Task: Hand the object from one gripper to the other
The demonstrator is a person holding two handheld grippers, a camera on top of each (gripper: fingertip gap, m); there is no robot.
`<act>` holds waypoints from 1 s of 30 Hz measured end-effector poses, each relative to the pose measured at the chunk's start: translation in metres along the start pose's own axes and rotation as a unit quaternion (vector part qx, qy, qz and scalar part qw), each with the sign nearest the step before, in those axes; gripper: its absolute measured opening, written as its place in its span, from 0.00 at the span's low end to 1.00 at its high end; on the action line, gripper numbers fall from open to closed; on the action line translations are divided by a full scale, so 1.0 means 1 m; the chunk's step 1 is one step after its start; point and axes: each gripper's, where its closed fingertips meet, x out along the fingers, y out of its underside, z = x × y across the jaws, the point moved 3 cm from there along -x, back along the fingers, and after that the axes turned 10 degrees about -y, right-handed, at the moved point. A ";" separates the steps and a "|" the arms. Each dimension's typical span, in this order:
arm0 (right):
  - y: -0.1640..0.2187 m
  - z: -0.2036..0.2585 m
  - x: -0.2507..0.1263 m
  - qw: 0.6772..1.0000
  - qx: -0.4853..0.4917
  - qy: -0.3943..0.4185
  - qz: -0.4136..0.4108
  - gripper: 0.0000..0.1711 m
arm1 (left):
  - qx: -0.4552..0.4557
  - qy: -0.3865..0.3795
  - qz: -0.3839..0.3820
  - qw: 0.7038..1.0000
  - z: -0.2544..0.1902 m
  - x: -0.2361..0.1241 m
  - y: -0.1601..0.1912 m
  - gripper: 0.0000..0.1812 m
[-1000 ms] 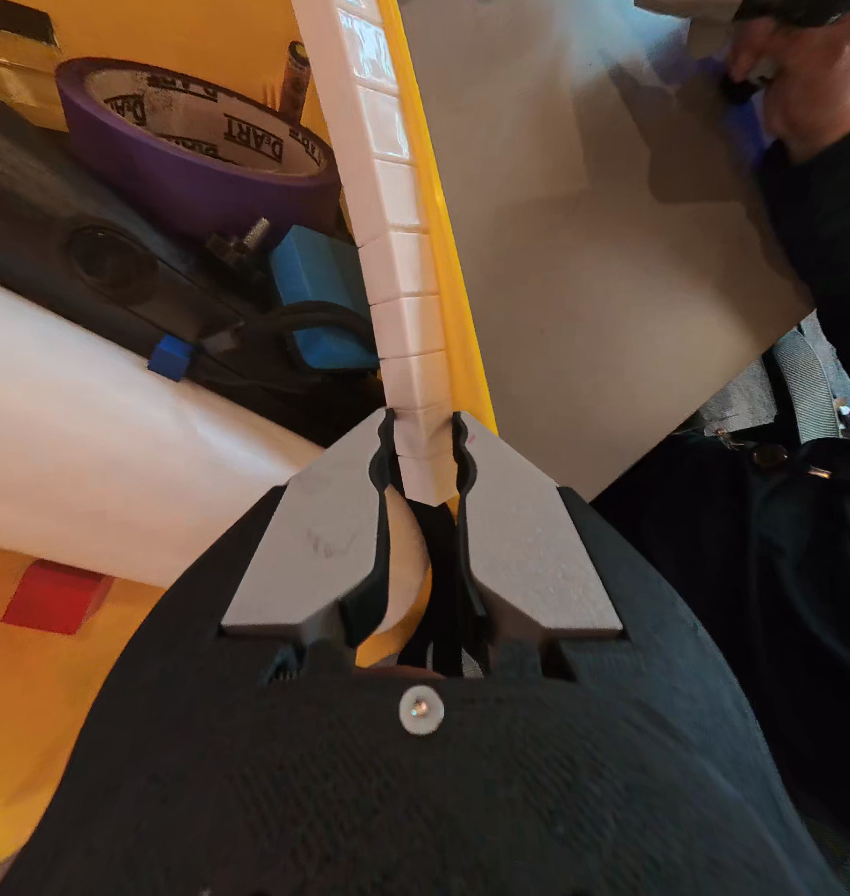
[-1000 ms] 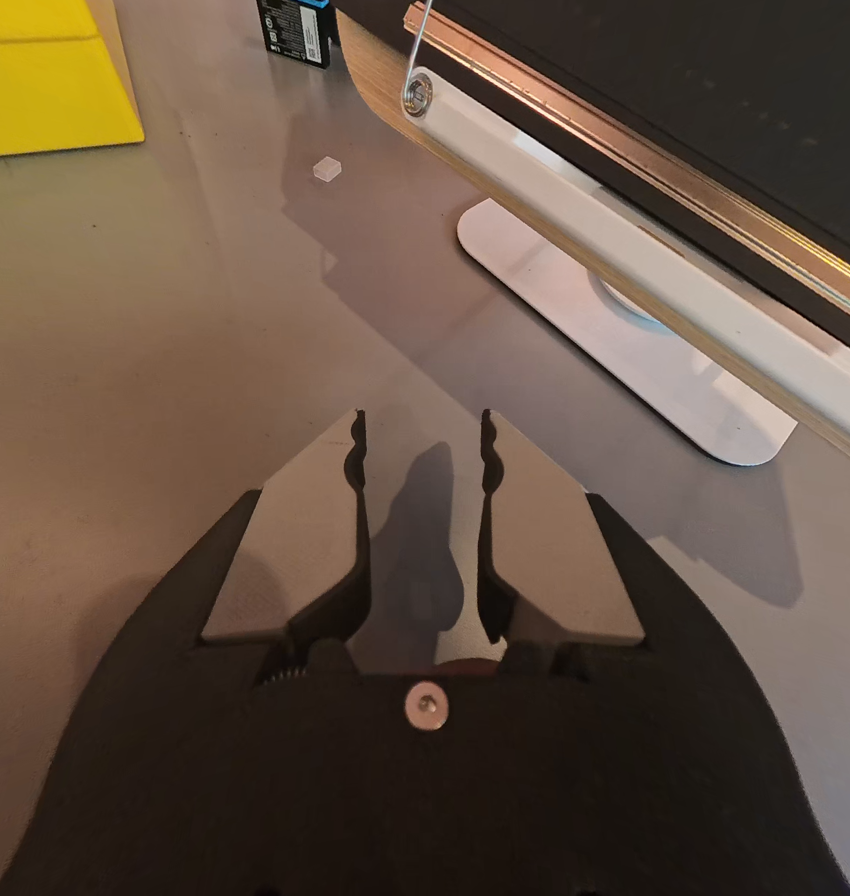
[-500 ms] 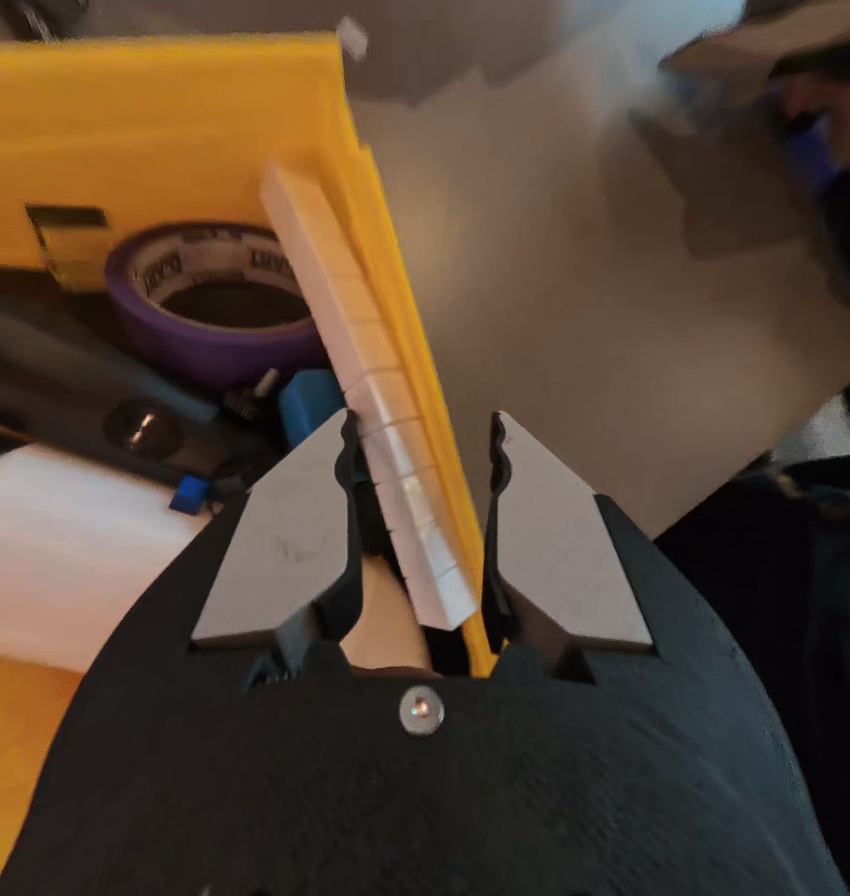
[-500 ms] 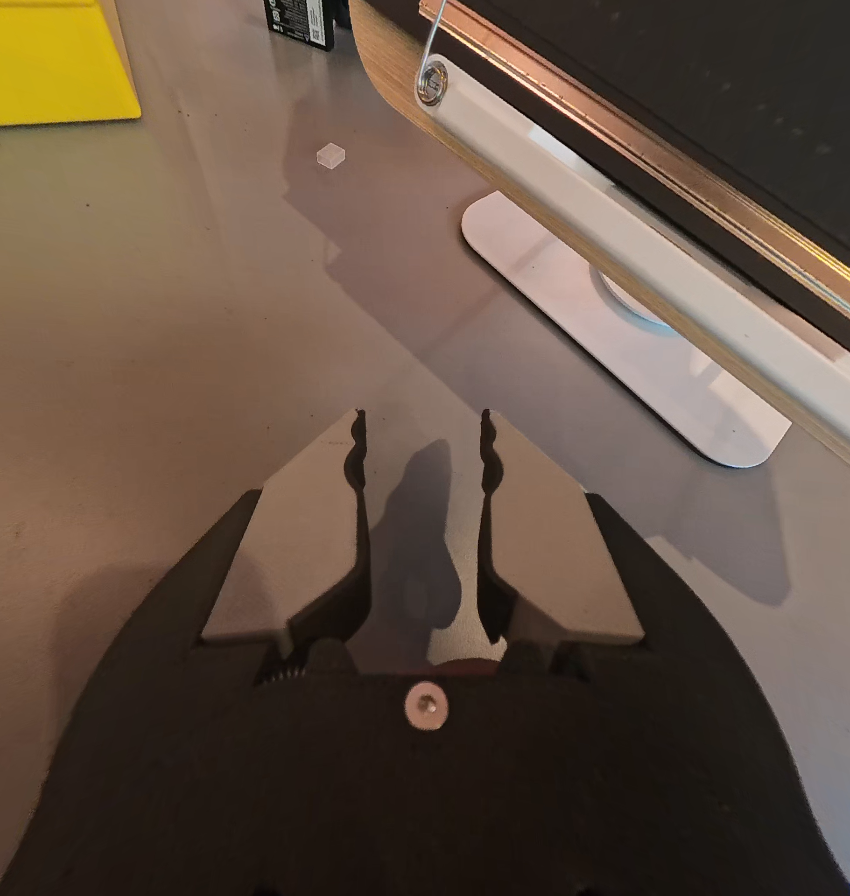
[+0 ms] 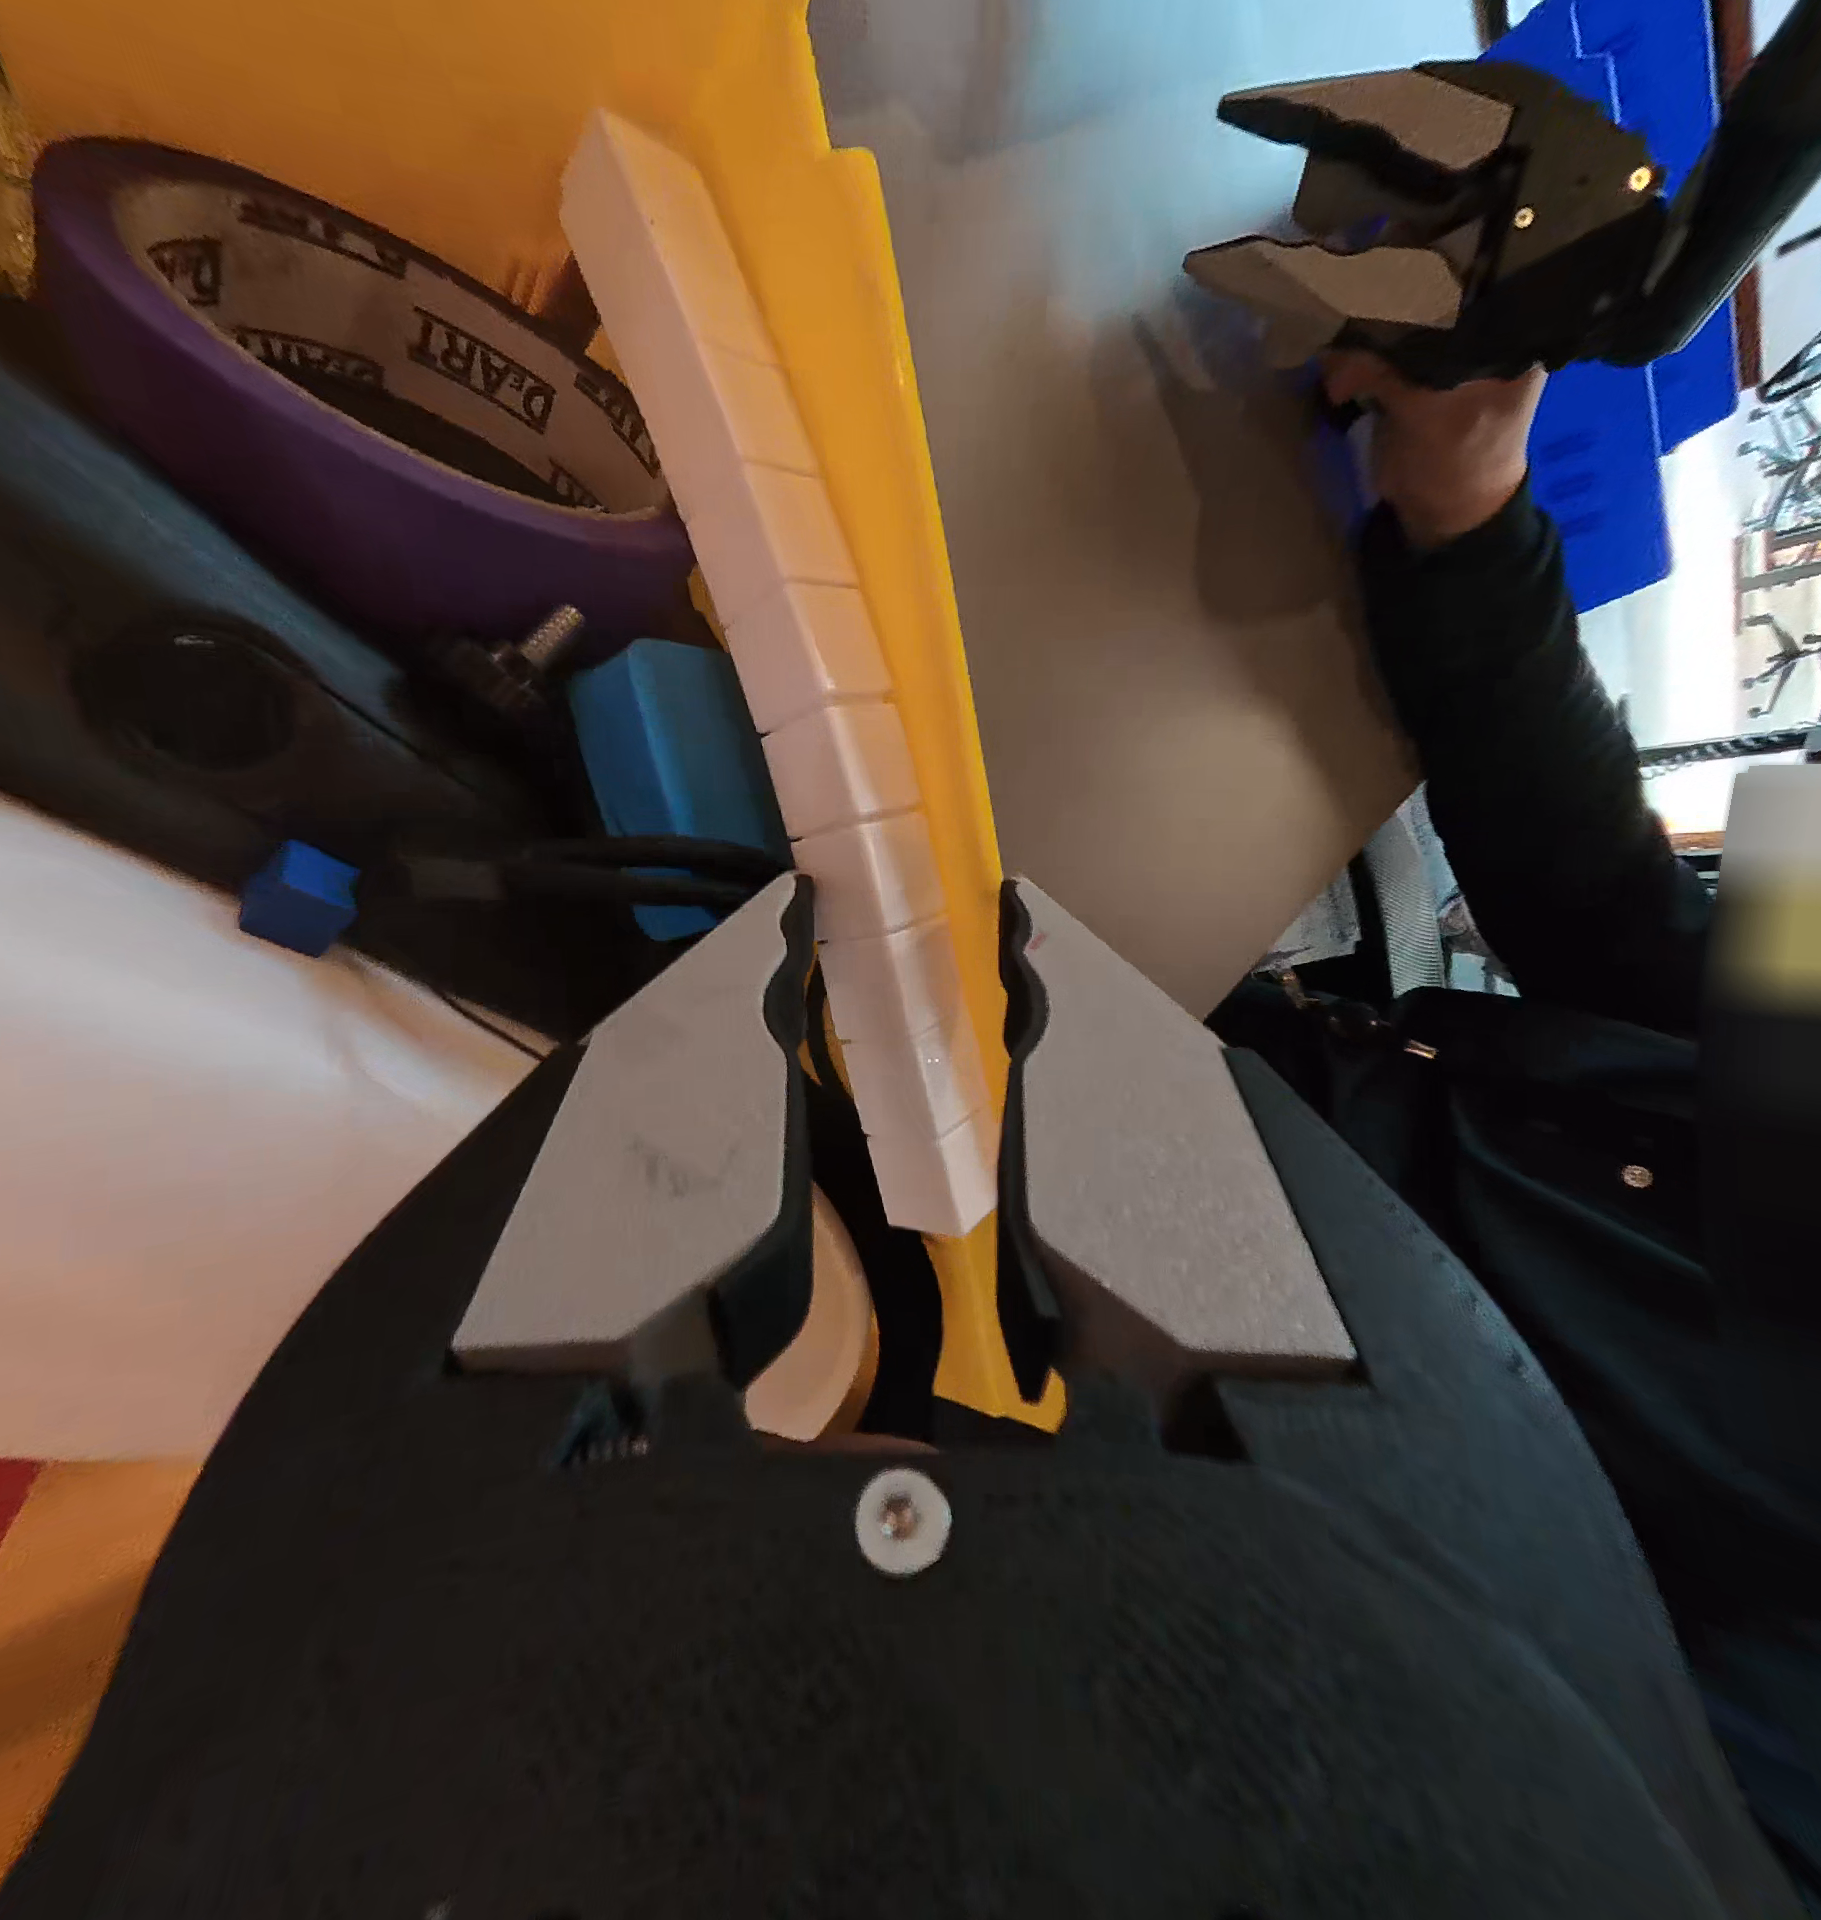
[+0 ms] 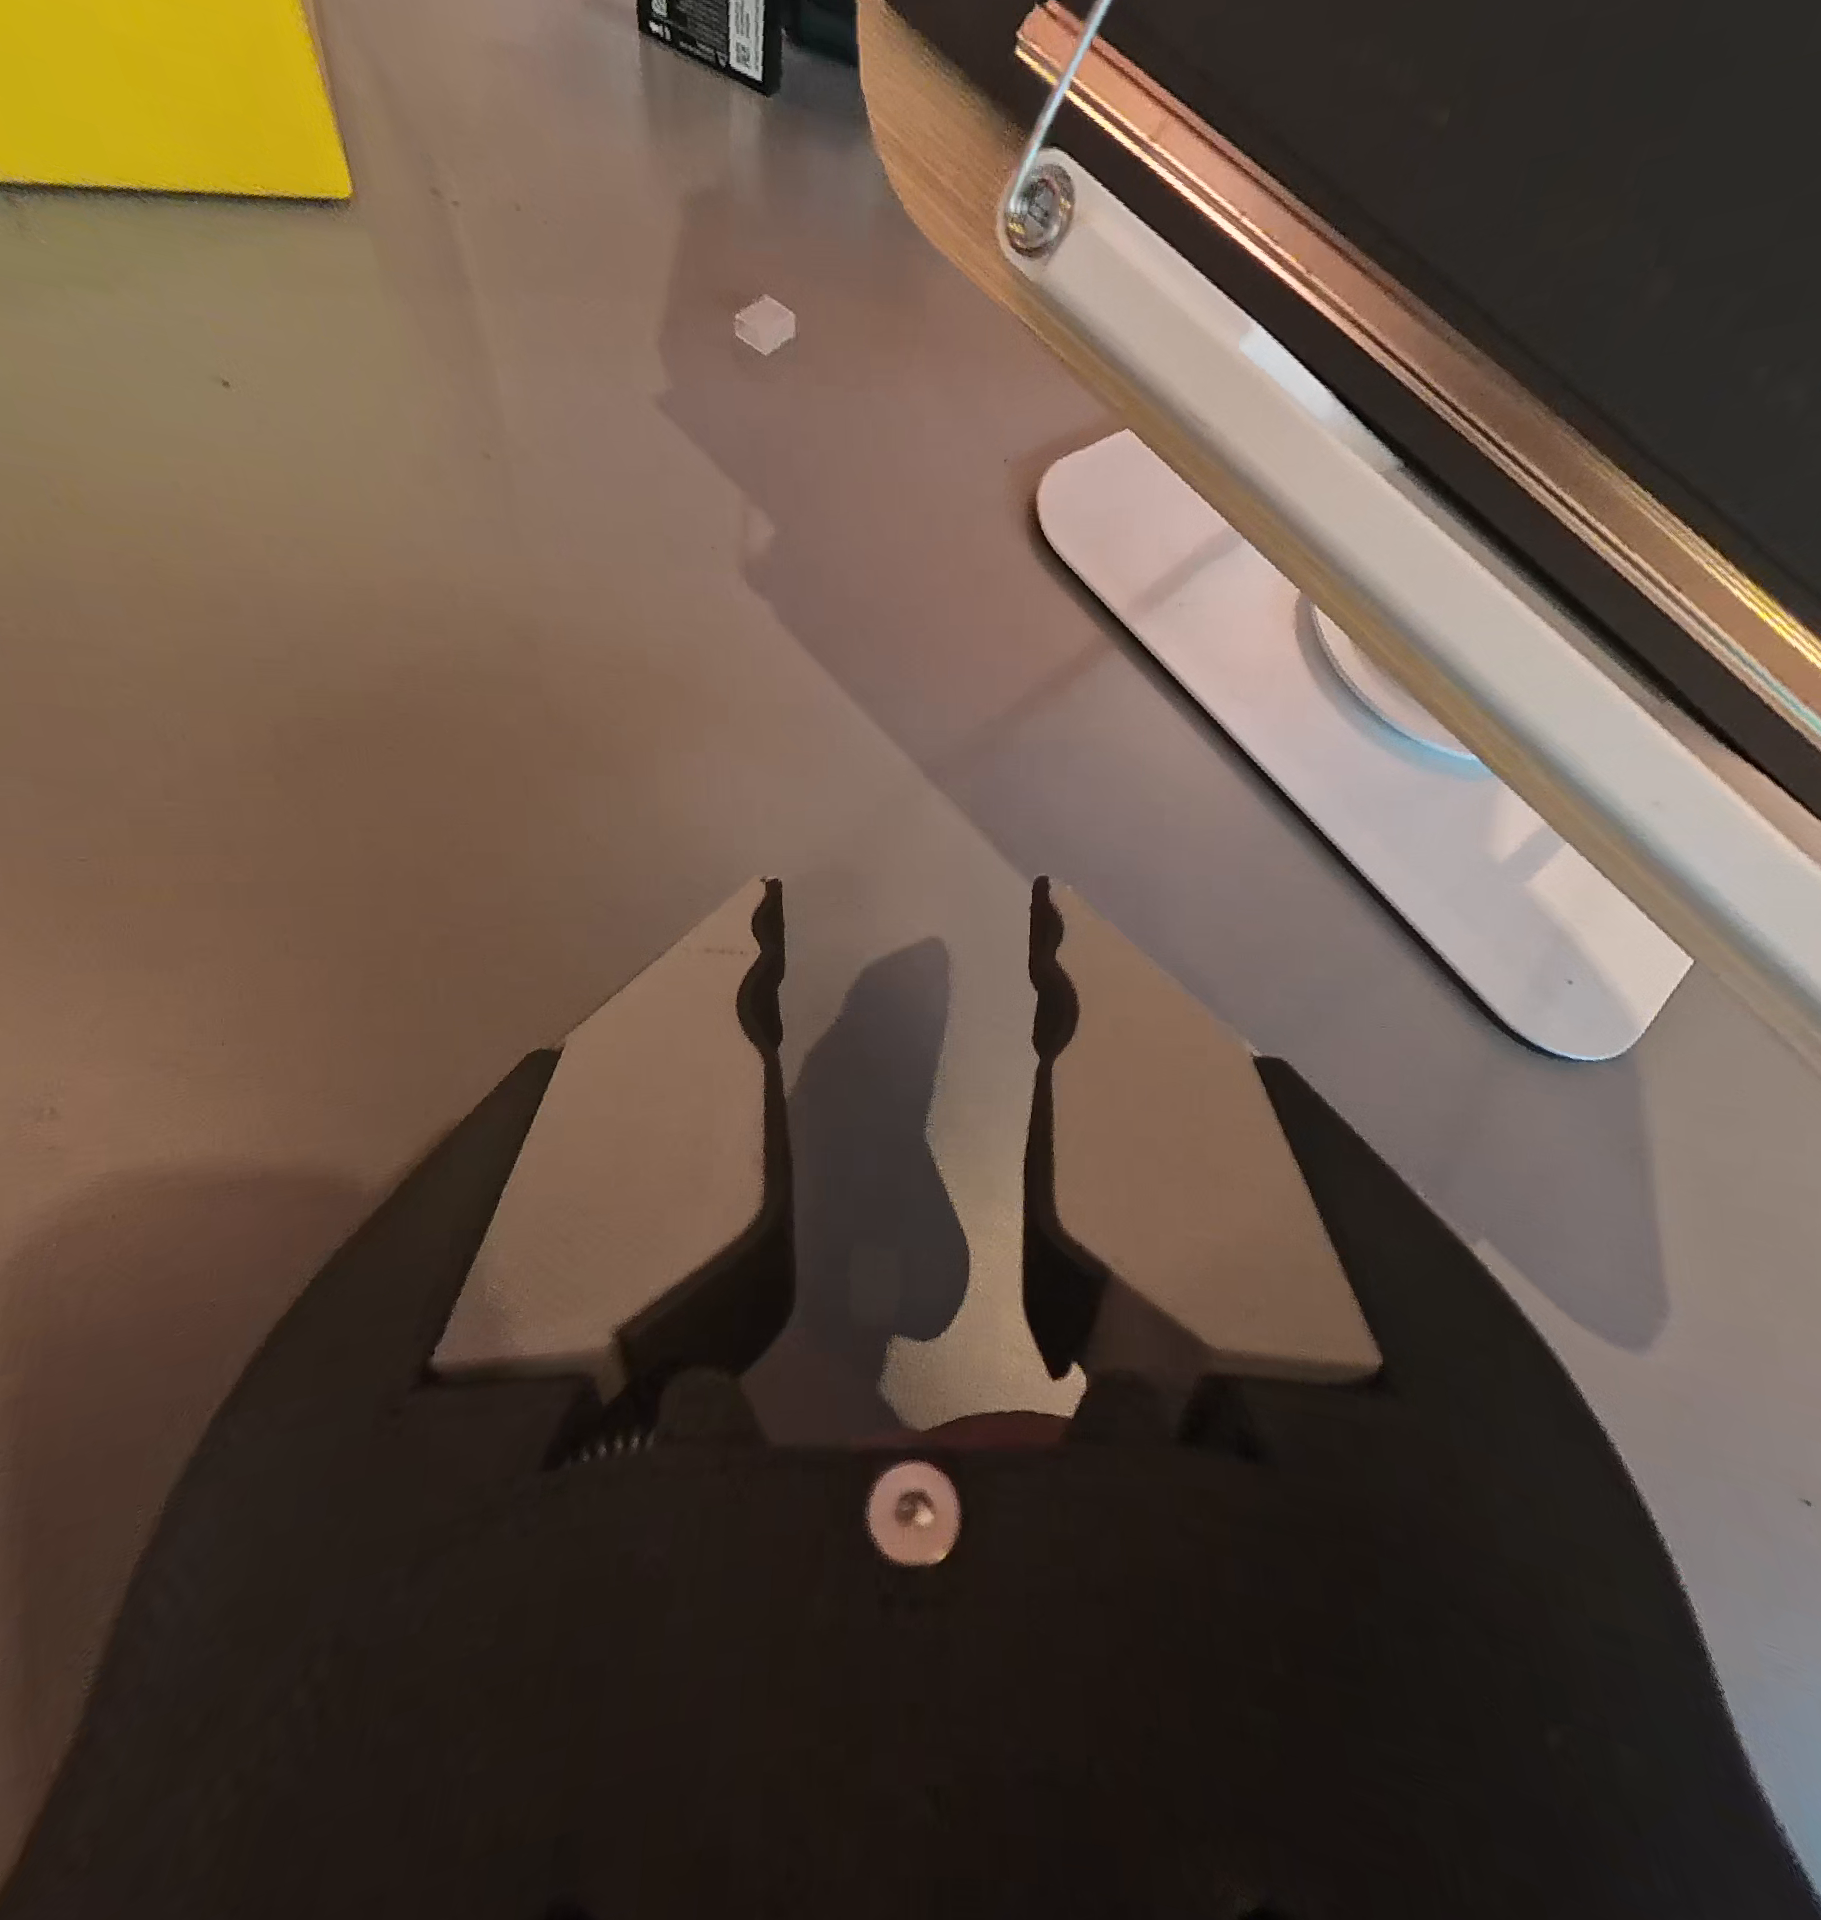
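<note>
Between tool fingers, notched white bar (image 5: 844,810)

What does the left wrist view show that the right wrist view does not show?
Only the left wrist view shows the white segmented bar lying along the yellow bin's wall between the open left gripper, the purple tape roll, a blue block, and the right gripper from outside in a person's hand. Only the right wrist view shows the monitor stand and a small clear cube. Both show the grey table and something yellow; both grippers are open.
</note>
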 end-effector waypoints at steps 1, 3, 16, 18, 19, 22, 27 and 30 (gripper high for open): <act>-0.001 0.002 0.000 1.000 -0.003 -0.002 -0.002 0.26 | 0.000 0.001 0.002 1.000 0.000 0.000 0.000 0.18; 0.000 0.004 0.002 1.000 -0.008 -0.006 0.001 0.26 | 0.007 -0.001 0.005 1.000 -0.001 0.000 0.001 0.19; -0.001 0.007 0.003 1.000 -0.017 -0.005 0.004 0.26 | -0.008 -0.010 0.051 0.999 0.007 0.007 0.015 0.12; -0.001 0.008 0.003 1.000 -0.024 -0.002 0.007 0.26 | -0.026 0.025 0.041 0.998 0.005 0.014 0.014 0.12; -0.001 0.008 0.003 1.000 -0.027 0.000 0.008 0.26 | -0.033 0.050 0.031 0.998 0.001 0.015 0.012 0.12; -0.002 0.010 0.003 0.999 -0.033 0.000 0.009 0.25 | -0.031 0.124 -0.021 0.992 -0.016 0.008 -0.002 0.23; -0.001 0.010 0.004 0.999 -0.034 -0.001 0.012 0.25 | -0.030 0.096 0.003 0.995 -0.015 0.019 -0.001 0.16; -0.001 0.011 0.004 0.999 -0.037 0.000 0.013 0.25 | -0.005 0.079 0.014 0.997 -0.023 0.024 -0.001 0.24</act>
